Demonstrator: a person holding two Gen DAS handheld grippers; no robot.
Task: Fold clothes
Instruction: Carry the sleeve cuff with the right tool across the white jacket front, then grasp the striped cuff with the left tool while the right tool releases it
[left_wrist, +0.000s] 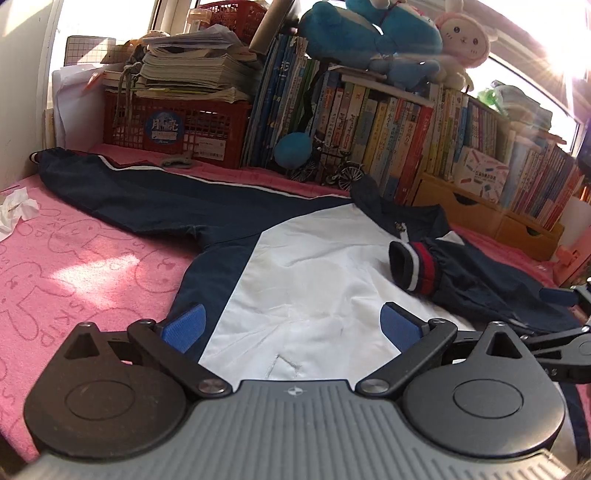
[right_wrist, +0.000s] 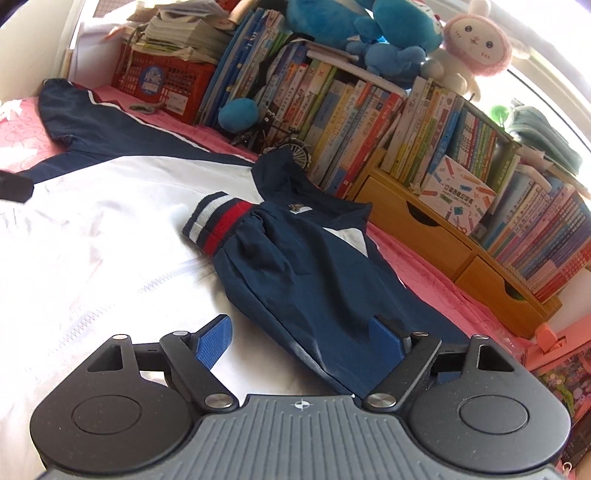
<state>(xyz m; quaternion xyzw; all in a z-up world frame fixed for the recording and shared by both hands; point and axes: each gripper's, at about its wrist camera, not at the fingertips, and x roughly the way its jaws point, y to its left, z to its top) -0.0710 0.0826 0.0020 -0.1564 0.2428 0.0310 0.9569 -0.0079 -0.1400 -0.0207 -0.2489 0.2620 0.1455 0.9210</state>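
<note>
A navy and white jacket is spread over the pink blanket, filling the frame centre in both views. One sleeve is stretched to the upper left; the other sleeve is folded over the white panel, its striped cuff seen at centre. The left gripper is held wide open above the white panel, nothing gripped. The right gripper is spread wide too, with the folded sleeve lying loose between its blue pads. Books are lined up across the upper right.
</note>
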